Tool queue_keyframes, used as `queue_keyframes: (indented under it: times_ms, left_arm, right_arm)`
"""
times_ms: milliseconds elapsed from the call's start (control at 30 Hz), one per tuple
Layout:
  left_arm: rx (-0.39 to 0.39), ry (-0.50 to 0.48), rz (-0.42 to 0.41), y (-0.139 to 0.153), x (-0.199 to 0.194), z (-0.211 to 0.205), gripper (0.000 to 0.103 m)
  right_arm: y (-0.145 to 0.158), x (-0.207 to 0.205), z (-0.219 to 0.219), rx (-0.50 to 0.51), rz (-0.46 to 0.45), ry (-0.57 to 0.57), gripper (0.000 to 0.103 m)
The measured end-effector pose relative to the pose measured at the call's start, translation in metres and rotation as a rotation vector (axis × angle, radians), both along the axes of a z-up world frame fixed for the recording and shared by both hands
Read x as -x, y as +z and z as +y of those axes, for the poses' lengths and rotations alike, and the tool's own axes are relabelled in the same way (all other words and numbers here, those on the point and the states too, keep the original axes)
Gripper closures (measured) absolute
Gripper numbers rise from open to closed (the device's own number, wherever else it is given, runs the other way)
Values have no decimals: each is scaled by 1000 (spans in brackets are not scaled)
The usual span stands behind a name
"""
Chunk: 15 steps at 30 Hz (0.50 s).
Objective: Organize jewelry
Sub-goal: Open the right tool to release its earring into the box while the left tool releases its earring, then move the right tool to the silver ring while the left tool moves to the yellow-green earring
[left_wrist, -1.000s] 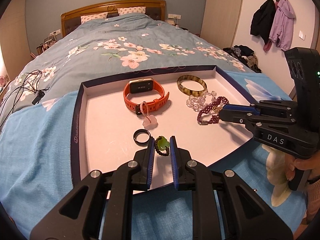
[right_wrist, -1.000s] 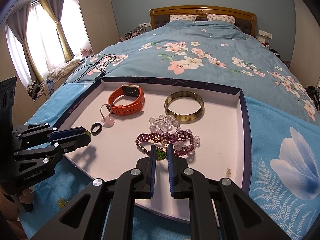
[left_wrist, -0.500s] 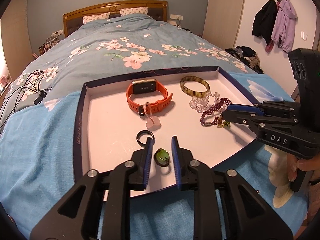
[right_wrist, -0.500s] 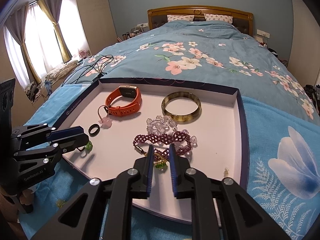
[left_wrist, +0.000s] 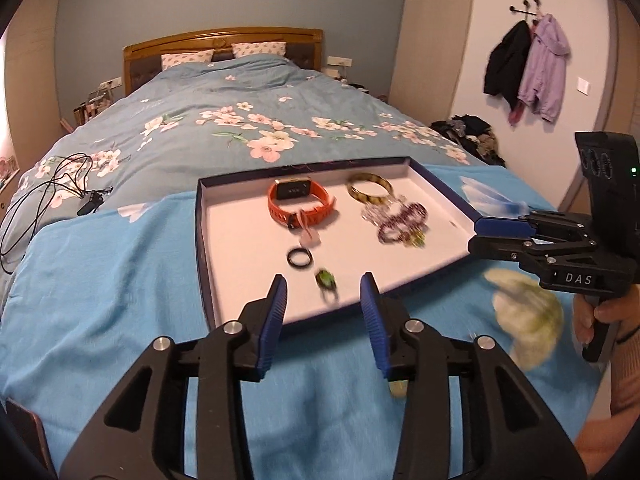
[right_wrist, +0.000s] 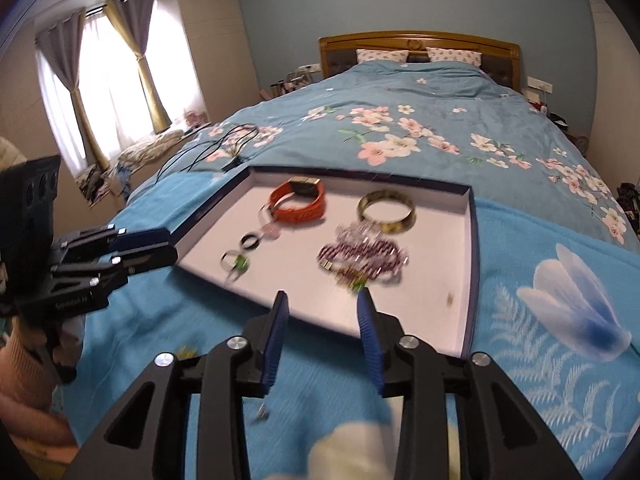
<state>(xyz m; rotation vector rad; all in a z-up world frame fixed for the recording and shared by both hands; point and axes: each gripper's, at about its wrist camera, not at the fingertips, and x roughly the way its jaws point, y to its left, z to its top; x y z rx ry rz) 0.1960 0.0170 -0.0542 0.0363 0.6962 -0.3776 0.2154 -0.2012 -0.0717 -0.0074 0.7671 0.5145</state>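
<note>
A white tray (left_wrist: 240, 248) with a dark rim lies on the bed; it also shows in the right wrist view (right_wrist: 440, 240). In it lie an orange watch (left_wrist: 298, 200), a brown bangle (left_wrist: 369, 192), a clear bead bracelet (left_wrist: 376, 212), a purple bead bracelet (left_wrist: 400, 224), a black ring (left_wrist: 300, 258) and a green-stone ring (left_wrist: 326, 280). My left gripper (left_wrist: 323, 288) is open and empty, just short of the tray's near edge, above the green-stone ring. My right gripper (right_wrist: 322, 308) is open and empty, near the purple bracelet (right_wrist: 362, 256).
A blue blanket (left_wrist: 100, 280) covers the near bed under the tray. A black cable (left_wrist: 48, 188) lies to the left. Coats (left_wrist: 528, 64) hang on the right wall. A window with curtains (right_wrist: 108, 80) is at the left.
Both grippers have opened and pulled back from the tray. The green-stone ring now lies loose on the tray, and the purple bracelet's green charm has been let go.
</note>
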Motion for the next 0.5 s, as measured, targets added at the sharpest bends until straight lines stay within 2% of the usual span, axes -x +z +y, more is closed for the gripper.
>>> queue_keyframes:
  times_ms: [233,500]
  left_arm:
    - [-4,-35,13,-9,37,-1,61]
    - [-16,-40,43,-22,49,-13,59]
  right_arm:
    - [-20,32,12,31,57,52,67]
    - [-34,45,20,44,96,63,65]
